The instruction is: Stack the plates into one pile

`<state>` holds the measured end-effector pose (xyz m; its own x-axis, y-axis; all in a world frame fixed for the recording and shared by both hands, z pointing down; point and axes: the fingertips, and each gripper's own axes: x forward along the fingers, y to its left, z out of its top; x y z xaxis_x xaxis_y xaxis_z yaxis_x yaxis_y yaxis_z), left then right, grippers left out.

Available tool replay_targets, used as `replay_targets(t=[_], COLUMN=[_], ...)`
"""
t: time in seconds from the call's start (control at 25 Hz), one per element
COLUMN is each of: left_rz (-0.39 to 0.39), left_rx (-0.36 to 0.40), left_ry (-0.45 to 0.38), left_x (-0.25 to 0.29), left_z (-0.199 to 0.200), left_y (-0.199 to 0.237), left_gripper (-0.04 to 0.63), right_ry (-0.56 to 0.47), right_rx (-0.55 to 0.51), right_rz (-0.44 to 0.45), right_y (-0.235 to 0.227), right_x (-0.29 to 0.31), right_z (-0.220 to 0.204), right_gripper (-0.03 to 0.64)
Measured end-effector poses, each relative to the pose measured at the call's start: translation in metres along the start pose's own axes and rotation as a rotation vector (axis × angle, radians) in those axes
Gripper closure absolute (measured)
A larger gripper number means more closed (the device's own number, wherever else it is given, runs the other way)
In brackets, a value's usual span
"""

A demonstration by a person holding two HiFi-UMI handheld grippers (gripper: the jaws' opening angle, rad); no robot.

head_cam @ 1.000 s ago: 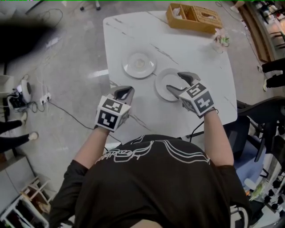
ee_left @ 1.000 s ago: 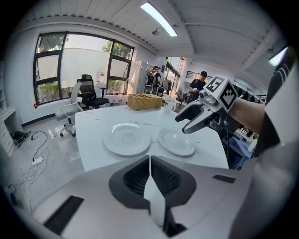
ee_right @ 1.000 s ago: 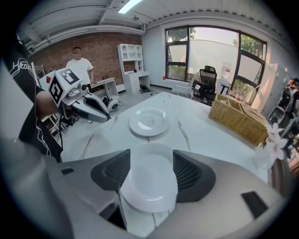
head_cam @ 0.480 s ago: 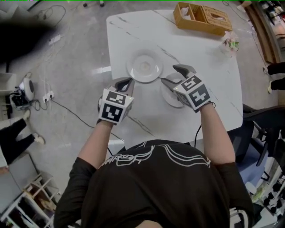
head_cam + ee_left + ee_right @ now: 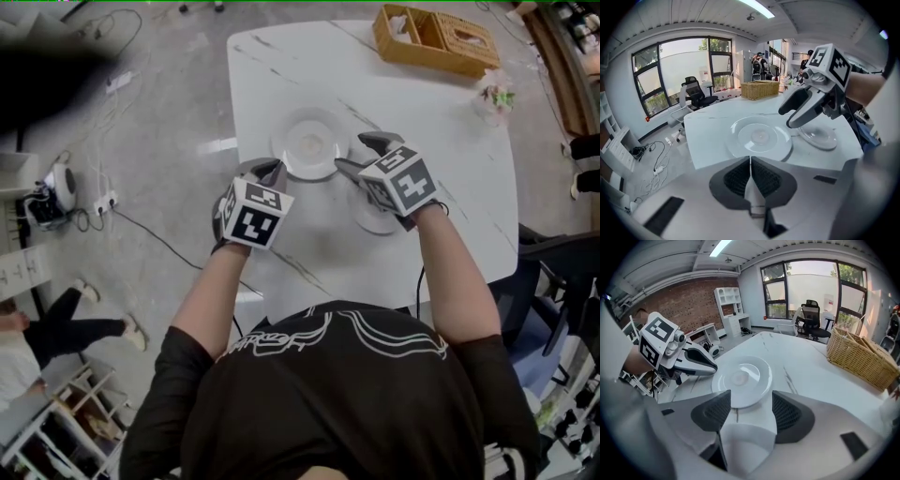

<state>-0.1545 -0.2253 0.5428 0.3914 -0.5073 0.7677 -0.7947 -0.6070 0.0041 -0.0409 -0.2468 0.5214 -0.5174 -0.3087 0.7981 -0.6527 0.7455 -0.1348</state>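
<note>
Nothing is stacked yet: the big plate point(image 5: 307, 142) and small plate point(image 5: 375, 222) lie side by side on the table point(image 5: 441, 122); left gripper point(image 5: 270, 171) jaws pressed together, right gripper point(image 5: 352, 153) jaws spread, empty, over the small plate

The white marble table point(image 5: 441, 131) carries a large plate point(image 5: 308, 142). A smaller plate point(image 5: 373, 221) lies just beside the large plate, nearer to the person. Well beyond the large plate stand a wicker basket point(image 5: 435, 39) and some small flowers point(image 5: 495, 97).
</note>
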Motion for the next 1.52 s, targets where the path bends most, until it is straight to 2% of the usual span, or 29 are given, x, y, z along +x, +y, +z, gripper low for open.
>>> replay_targets(t=[0.44,0.76,1.04,1.16,1.52], left_rz=[0.031,0.037,0.033,0.037,0.032], left_rx=[0.001,0.044,0.053,0.060,0.060], left_ry=[0.028,0.058,0.060,0.062,0.069], left_x=[0.004,0.008,0.009,0.010,0.009], left_z=[0.000,-0.004,-0.005,-0.006,-0.007], left_y=[0.006,0.005,0.004,0.004,0.001], left_gripper=[0.566,0.566,0.566,0.566,0.566], right_ry=[0.002,-0.003,-0.005,-0.007,-0.078], right_rx=[0.073,0.125,0.156,0.183,0.406], right_rz=[0.016,0.051,0.073,0.077,0.128], right_y=[-0.009,-0.006,0.002,0.002,0.002], right_x=[0.009,0.014,0.015,0.015,0.004], right_z=[0.003,0.003,0.004,0.004,0.005], right_gripper=[0.333,0.338,0.420,0.430,0.500])
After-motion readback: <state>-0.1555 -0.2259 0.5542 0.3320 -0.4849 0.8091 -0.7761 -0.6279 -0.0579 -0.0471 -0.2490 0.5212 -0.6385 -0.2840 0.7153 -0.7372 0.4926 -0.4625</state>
